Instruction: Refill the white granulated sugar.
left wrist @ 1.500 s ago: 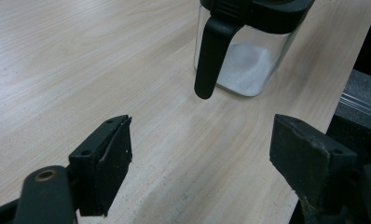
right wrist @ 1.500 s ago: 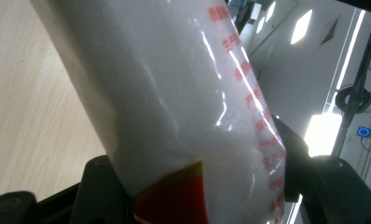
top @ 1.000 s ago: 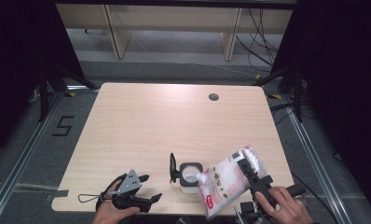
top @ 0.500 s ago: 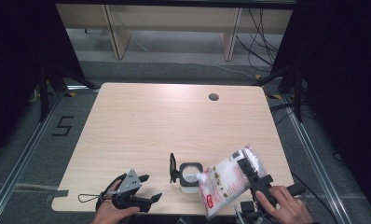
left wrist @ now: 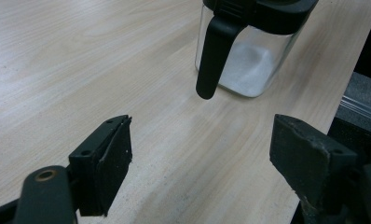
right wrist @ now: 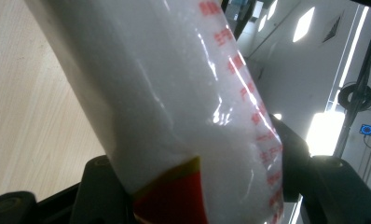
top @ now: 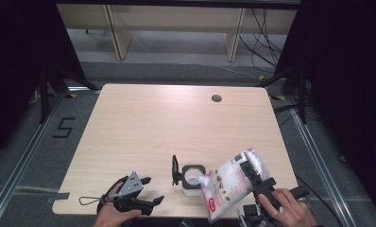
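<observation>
A clear glass jar (top: 192,178) with a black rim and an open black lid stands near the table's front edge; white powder lies in its bottom (left wrist: 249,65). My right gripper (top: 253,174) is shut on a white plastic bag (top: 228,185) with red print, tilted with one corner over the jar's mouth. The bag (right wrist: 174,93) sits squeezed between the two black jaws. My left gripper (top: 148,191) rests at the front left of the table, open and holding nothing, with the jar a short way ahead of its fingertips (left wrist: 109,163).
The light wooden table (top: 143,123) has a round cable hole (top: 217,98) at the back right. The jar's lid (top: 175,169) hangs open on its left side. Wooden shelving legs and cables stand beyond the far edge.
</observation>
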The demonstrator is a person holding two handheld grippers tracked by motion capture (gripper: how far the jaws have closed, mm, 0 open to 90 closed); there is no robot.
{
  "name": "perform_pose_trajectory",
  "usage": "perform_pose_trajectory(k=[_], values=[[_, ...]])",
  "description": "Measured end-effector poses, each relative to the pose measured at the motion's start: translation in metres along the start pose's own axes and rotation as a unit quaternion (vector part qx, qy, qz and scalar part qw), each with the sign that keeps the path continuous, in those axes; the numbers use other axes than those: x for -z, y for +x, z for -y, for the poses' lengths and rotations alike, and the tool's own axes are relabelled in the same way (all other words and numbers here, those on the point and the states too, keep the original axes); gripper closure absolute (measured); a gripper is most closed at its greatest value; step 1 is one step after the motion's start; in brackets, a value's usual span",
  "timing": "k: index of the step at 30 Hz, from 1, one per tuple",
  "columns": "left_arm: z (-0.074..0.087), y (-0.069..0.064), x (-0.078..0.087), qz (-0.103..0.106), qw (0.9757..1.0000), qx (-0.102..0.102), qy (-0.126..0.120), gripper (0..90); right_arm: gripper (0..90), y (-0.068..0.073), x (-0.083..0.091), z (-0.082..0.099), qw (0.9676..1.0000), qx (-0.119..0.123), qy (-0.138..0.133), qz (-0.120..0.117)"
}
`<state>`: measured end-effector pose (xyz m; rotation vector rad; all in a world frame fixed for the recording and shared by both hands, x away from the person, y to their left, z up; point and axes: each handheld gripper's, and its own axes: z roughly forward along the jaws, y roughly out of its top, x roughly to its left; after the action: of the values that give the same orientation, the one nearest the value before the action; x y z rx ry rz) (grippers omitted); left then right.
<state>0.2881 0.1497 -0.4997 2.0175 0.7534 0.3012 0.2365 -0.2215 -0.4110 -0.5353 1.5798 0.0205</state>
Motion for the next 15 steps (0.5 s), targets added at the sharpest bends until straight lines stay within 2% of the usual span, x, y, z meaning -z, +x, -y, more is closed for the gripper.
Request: perform_pose_trajectory(k=[4, 5, 6, 7, 8, 11, 15], values=[[0.0003, -0.0009, 0.0005, -0.001, 1.0, 0.003, 0.0, 20.4, 45.1, 0.0002, 0.0003, 0.0003, 1.0, -0.003, 0.0, -0.001], [0.0, 0.0, 0.0005, 0.001, 1.0, -0.001, -0.001, 20.3, 45.1, 0.0026, 0.0009, 0.0008, 0.9998, -0.019, 0.007, -0.008], [0.0, 0.0, 0.0005, 0.001, 1.0, -0.001, -0.001, 20.4, 45.1, 0.0026, 0.0009, 0.0008, 0.9998, -0.019, 0.007, -0.008], [0.0001, -0.0003, 0.0004, 0.002, 1.0, 0.002, -0.002, 20.3, 45.1, 0.0012, 0.0012, 0.0015, 0.9999, -0.007, 0.009, -0.008], [0.0003, -0.0011, 0.0001, 0.004, 1.0, 0.006, -0.003, 20.3, 45.1, 0.0012, 0.0012, 0.0016, 0.9999, -0.007, 0.009, -0.009], [-0.0001, -0.0004, 0.0004, 0.002, 1.0, 0.002, -0.002, 20.3, 45.1, 0.0007, 0.0013, 0.0015, 0.9998, -0.007, 0.01, -0.012], [0.0001, -0.0003, 0.0005, 0.001, 1.0, 0.002, -0.002, 20.2, 45.2, 0.0005, 0.0007, 0.0008, 0.9999, -0.009, 0.003, -0.006]])
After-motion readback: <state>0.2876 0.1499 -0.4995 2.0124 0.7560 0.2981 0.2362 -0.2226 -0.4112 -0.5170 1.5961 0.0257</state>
